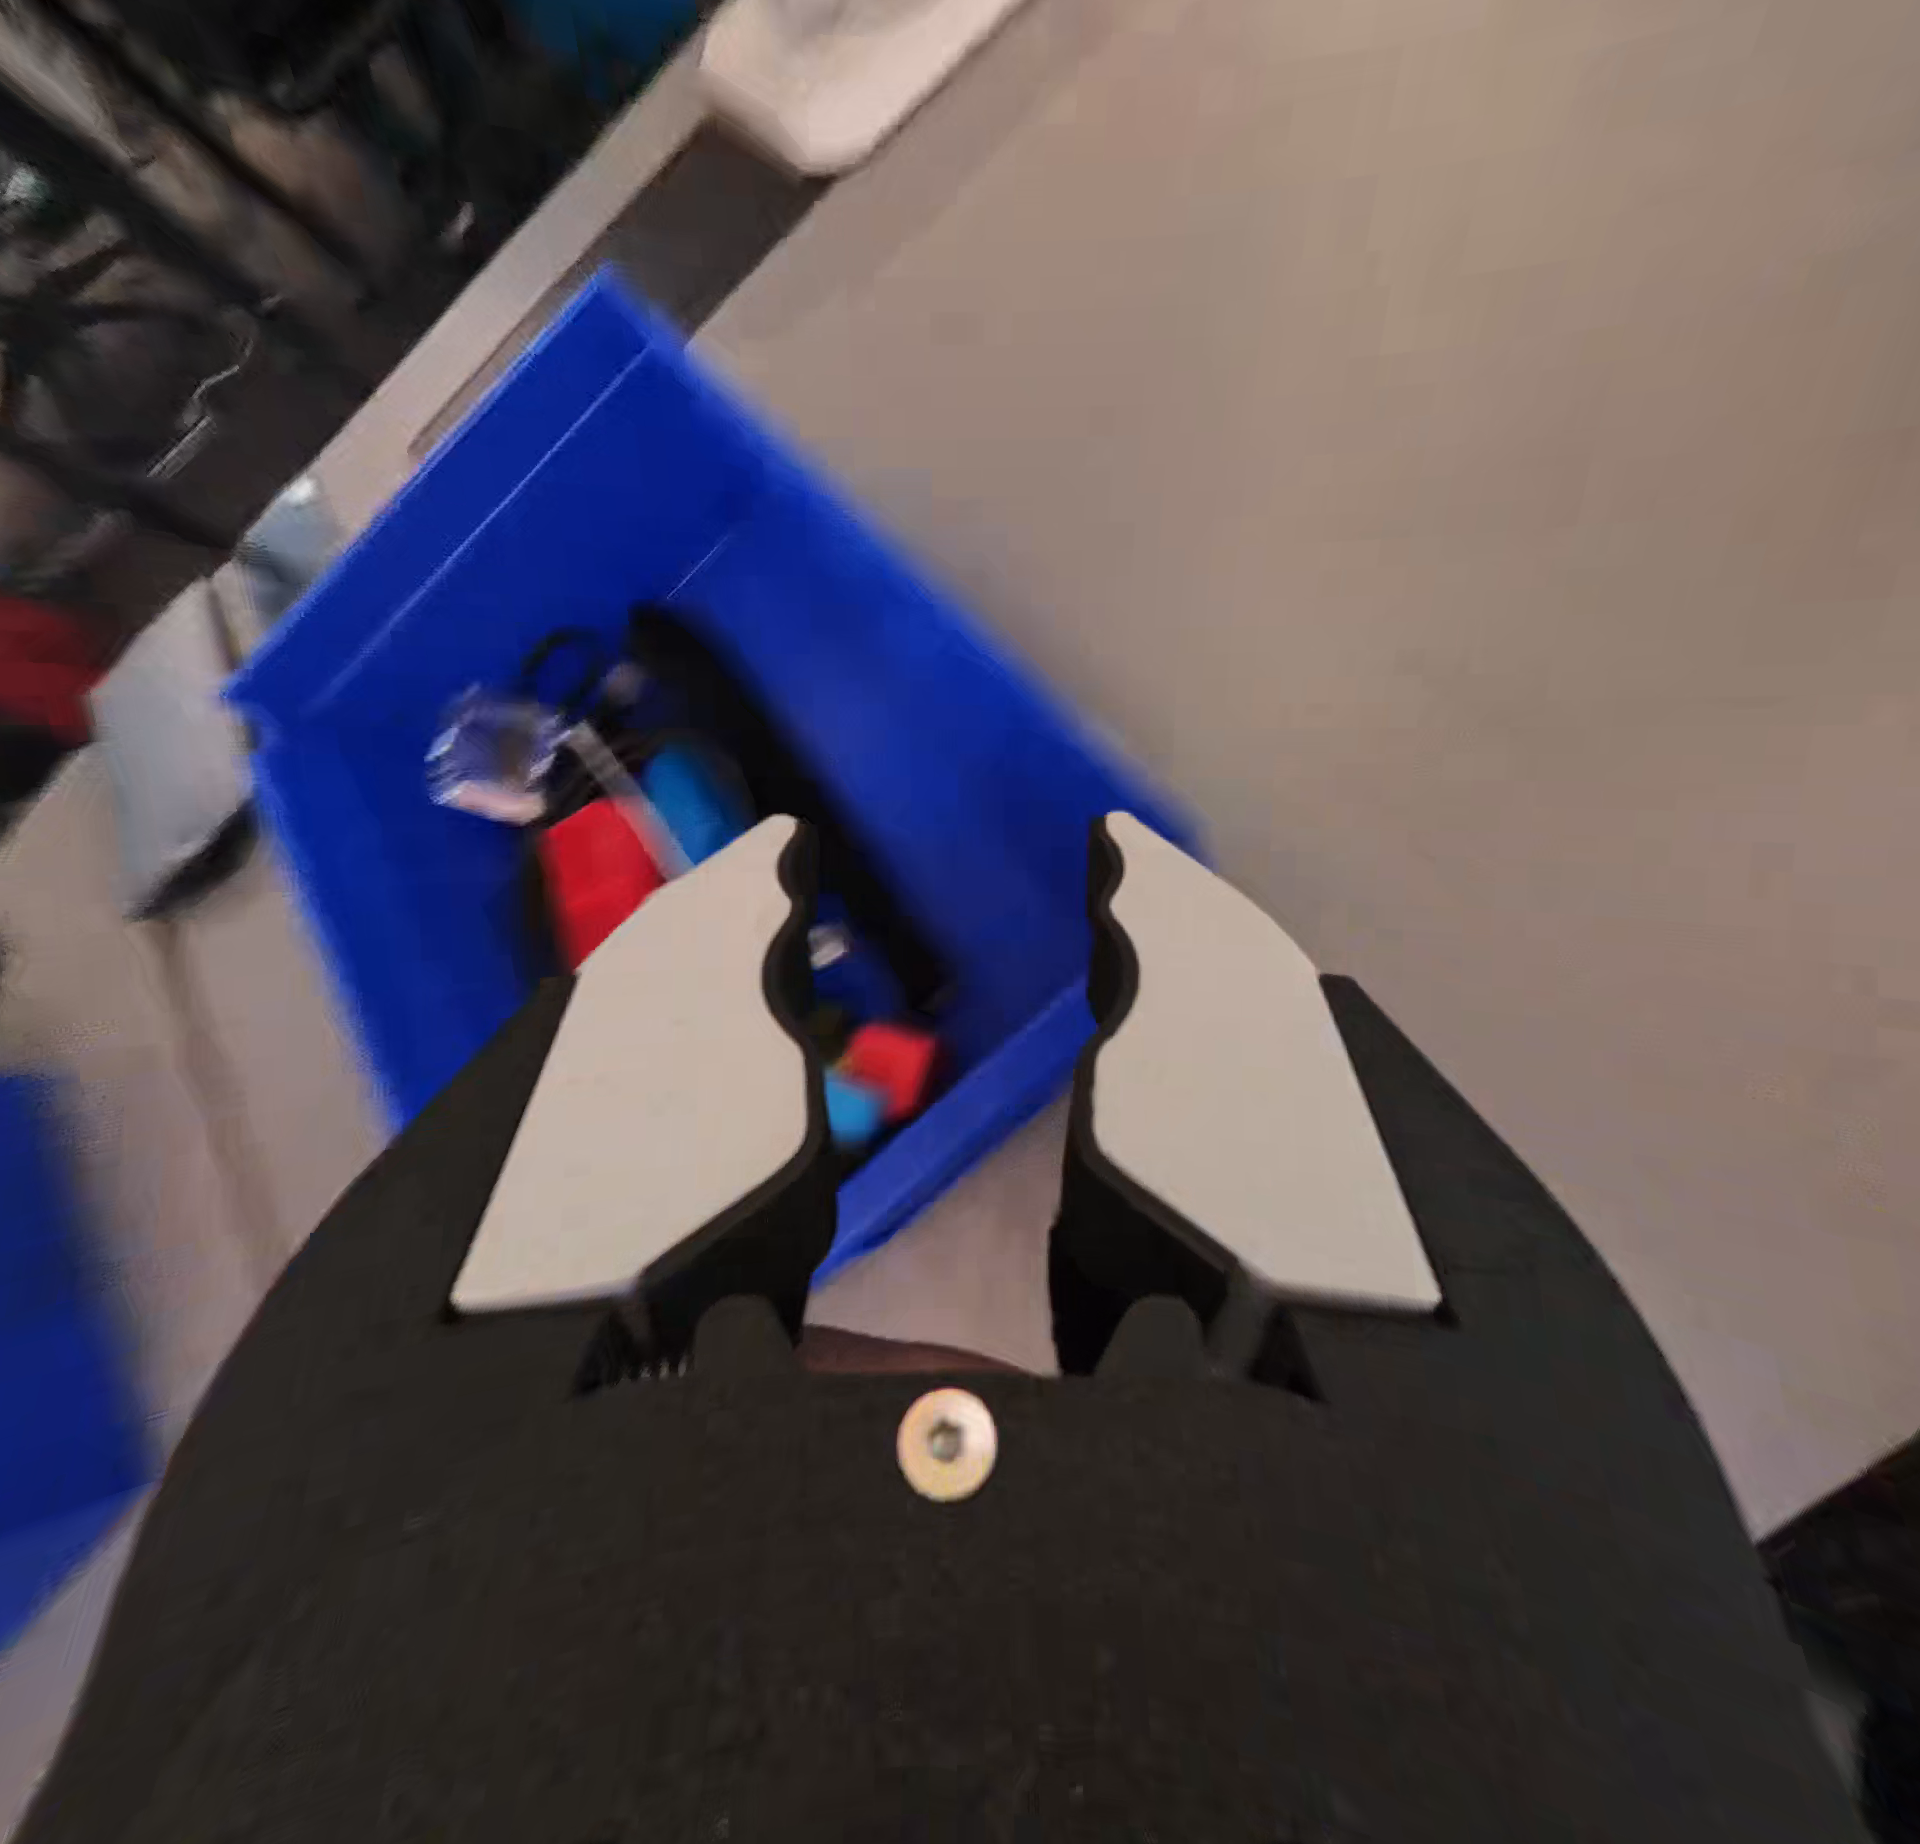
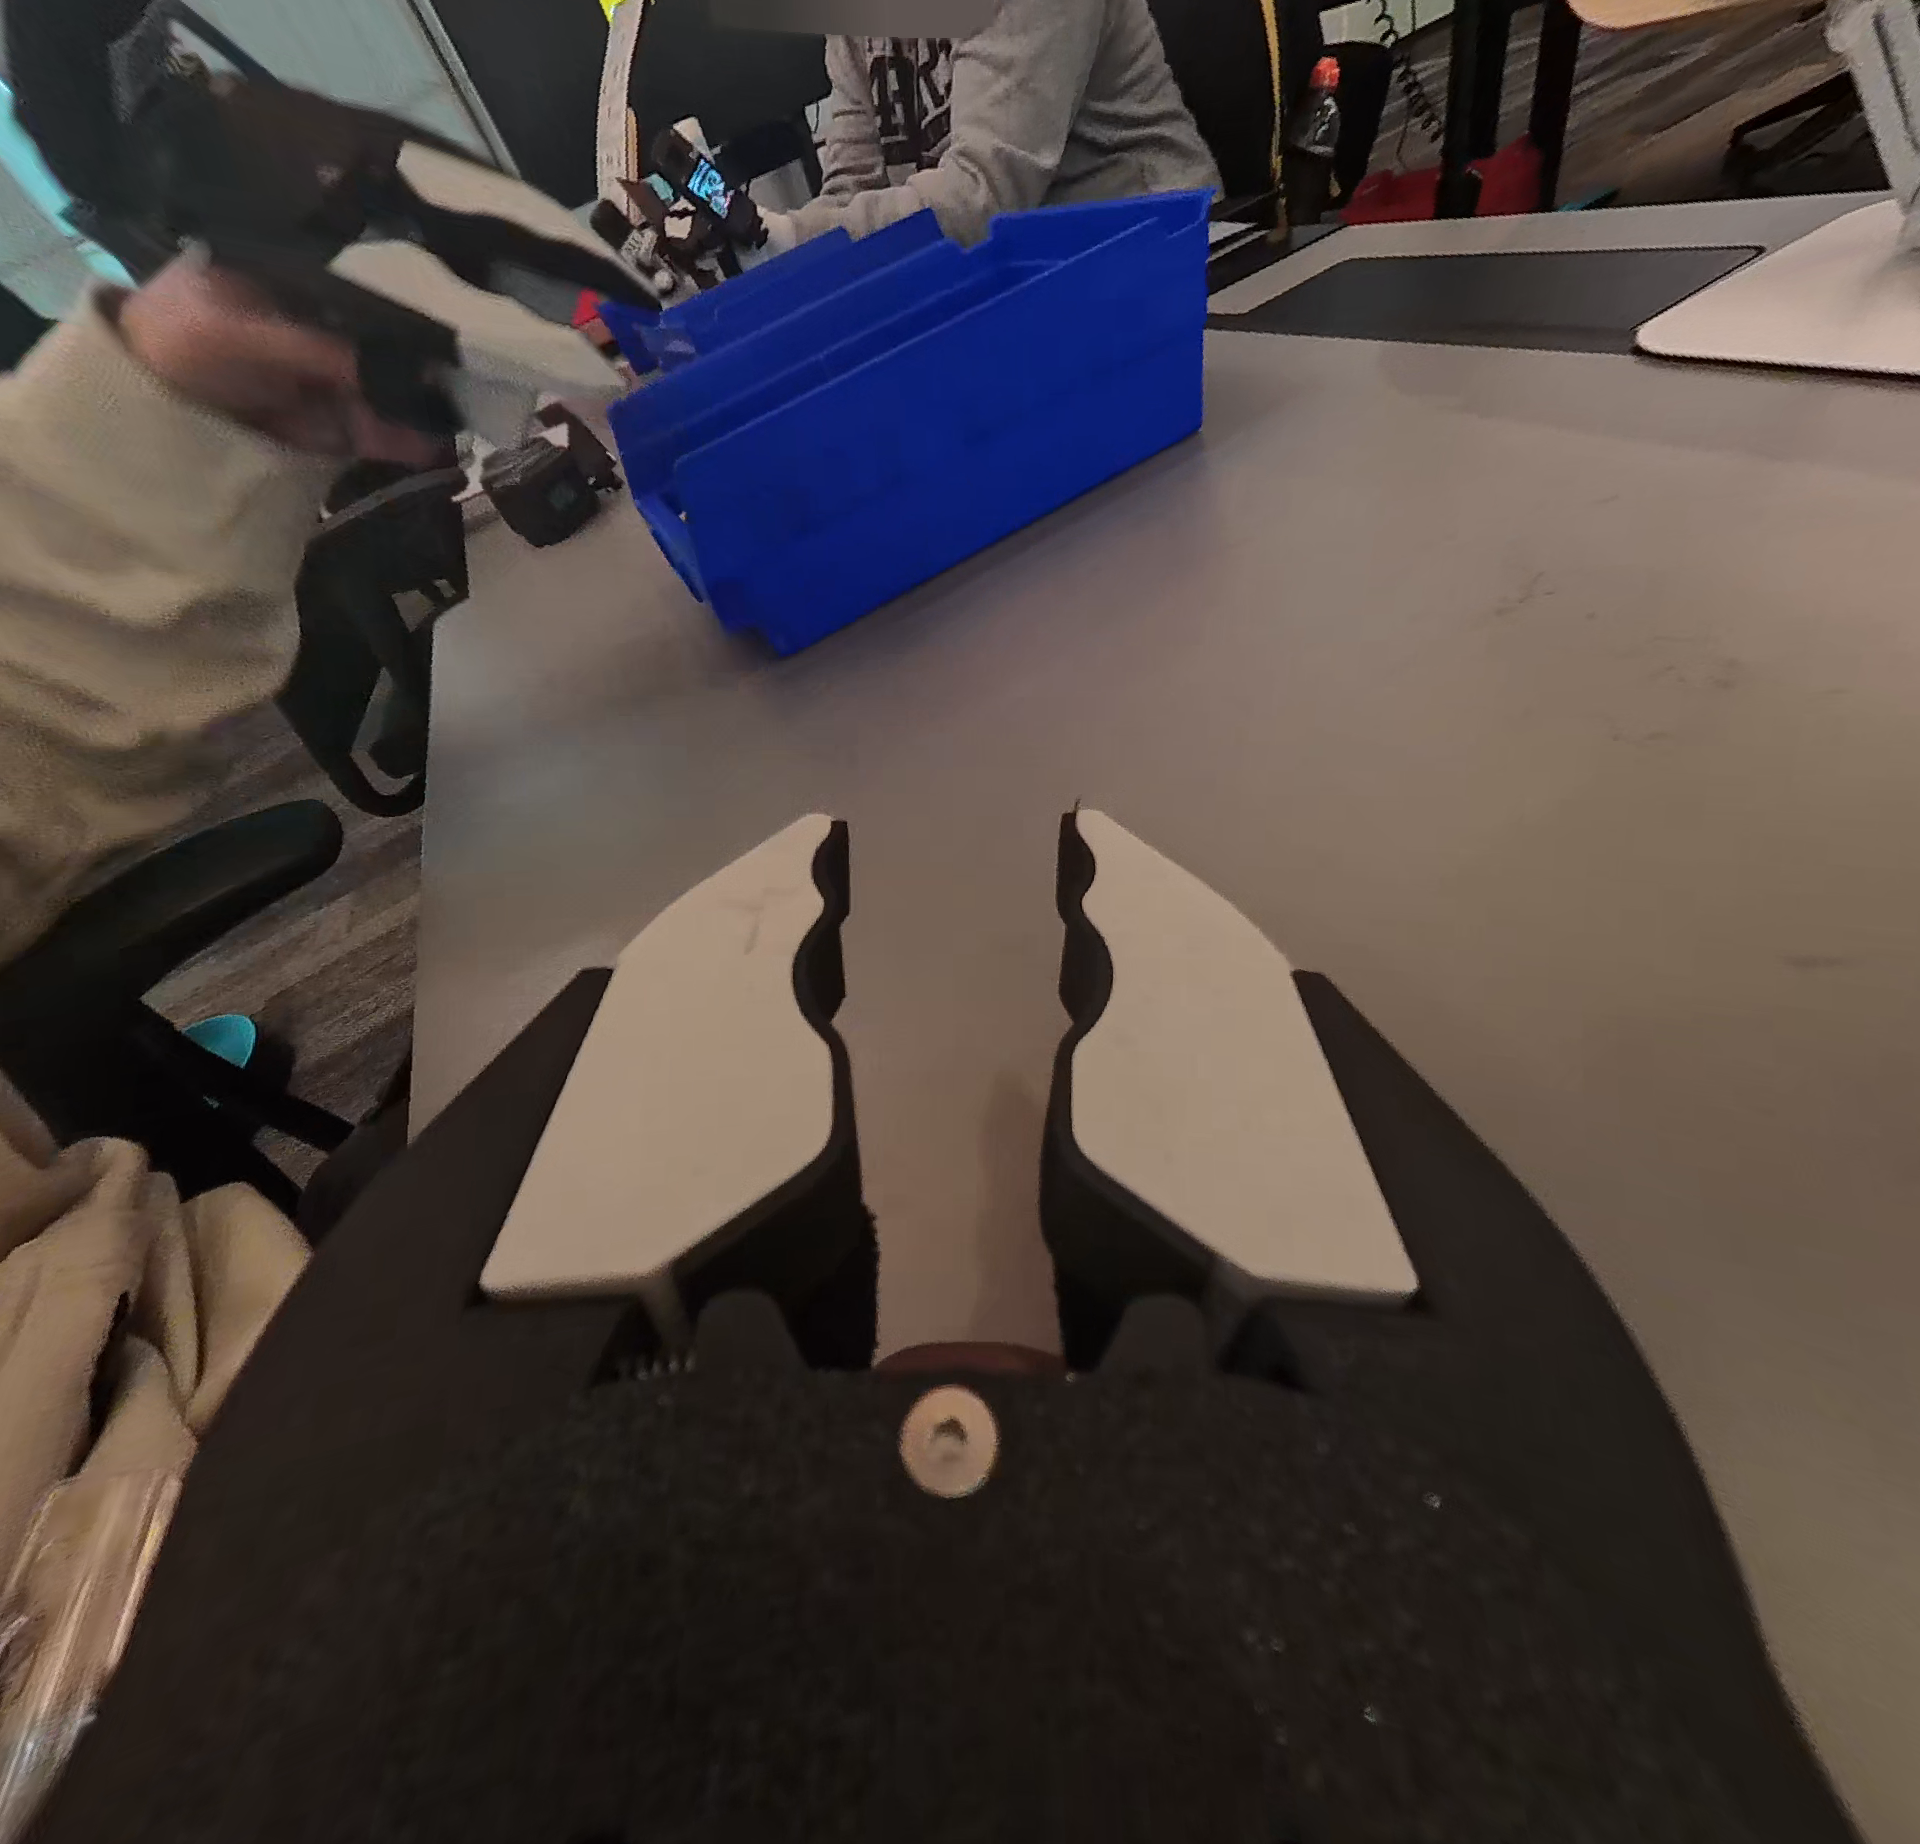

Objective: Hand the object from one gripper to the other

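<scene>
Hovering over the bin [image 1: 831, 672] to pick an object, left tool [image 1: 951, 838] gapes empty; right tool [image 2: 951, 828] waits over the bench [image 2: 1455, 755], likewise parted and empty.

Right gripper [image 2: 953, 838] agape over grey table [image 2: 1455, 755], blue bin [image 2: 935, 464] beyond

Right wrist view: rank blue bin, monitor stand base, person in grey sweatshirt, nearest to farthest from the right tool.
From the open right tool:
1. Blue bin, ahead on the grey table, slightly left.
2. Monitor stand base, far right on the table.
3. Person in grey sweatshirt, seated behind the bin, beyond the table.
</scene>
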Demonstrator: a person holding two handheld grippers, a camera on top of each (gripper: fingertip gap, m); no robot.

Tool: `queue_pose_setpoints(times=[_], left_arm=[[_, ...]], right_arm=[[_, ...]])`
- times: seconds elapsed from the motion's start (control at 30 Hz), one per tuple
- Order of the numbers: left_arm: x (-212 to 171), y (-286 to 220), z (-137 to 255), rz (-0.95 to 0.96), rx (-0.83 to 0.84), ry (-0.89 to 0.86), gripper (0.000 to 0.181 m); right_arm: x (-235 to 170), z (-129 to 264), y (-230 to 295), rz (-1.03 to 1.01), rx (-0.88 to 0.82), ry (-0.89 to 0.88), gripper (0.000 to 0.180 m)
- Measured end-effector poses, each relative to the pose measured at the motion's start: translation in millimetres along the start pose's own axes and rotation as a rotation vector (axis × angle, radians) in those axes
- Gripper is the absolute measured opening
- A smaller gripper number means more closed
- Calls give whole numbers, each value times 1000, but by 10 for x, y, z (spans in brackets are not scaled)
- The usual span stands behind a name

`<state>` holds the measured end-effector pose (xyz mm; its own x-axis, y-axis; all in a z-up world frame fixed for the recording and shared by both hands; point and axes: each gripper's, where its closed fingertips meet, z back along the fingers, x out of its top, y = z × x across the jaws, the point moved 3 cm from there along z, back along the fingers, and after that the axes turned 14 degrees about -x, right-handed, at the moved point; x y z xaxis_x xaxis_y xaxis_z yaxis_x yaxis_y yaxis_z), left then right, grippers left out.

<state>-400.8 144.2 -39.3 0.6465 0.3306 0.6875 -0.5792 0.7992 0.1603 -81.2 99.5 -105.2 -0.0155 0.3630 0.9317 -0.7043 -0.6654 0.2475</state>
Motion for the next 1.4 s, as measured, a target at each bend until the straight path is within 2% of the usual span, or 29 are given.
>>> queue_pose_setpoints(times=[0.1, 0.23, 0.33, 0.53, 0.6, 0.73, 0.87, 0.97, 1.03, 1.17, 1.23, 1.3, 1.4], left_arm=[[-223, 577, 42, -76, -39, 273, 45], [-507, 1058, -299, -109, -182, 586, 44], [-710, 1261, -514, -135, -220, 783, 44], [-771, 1317, -689, -108, -319, 866, 40], [-794, 1302, -704, -100, -350, 884, 23], [-806, 1284, -686, -107, -377, 889, 22], [-764, 1240, -586, -110, -388, 856, 21], [-657, 1055, -386, -68, -502, 794, 20], [-541, 870, -215, -11, -641, 723, 20], [-158, 526, 94, 109, -936, 445, 19], [3, 412, 189, 152, -1021, 293, 19], [103, 329, 244, 184, -1063, 166, 19], [200, 306, 239, 233, -1027, -7, 19]], right_arm=[[6, -15, 45, -21, 40, 3, 38], [-12, -25, 73, -29, 56, 15, 38], [4, 2, 75, -25, 50, 9, 38], [-20, 95, -22, -46, 21, 5, 38], [-14, 114, -45, -64, 21, 1, 38], [-14, 130, -42, -71, 27, 5, 38], [-1, 128, 7, -53, 38, 5, 37], [5, 130, 64, -56, 66, 7, 38], [2, 137, 113, -63, 95, 13, 38], [20, 150, 210, -61, 135, 13, 38], [23, 158, 255, -48, 147, 14, 38], [14, 165, 291, -30, 153, 17, 38], [5, 165, 321, -10, 151, 17, 38]])
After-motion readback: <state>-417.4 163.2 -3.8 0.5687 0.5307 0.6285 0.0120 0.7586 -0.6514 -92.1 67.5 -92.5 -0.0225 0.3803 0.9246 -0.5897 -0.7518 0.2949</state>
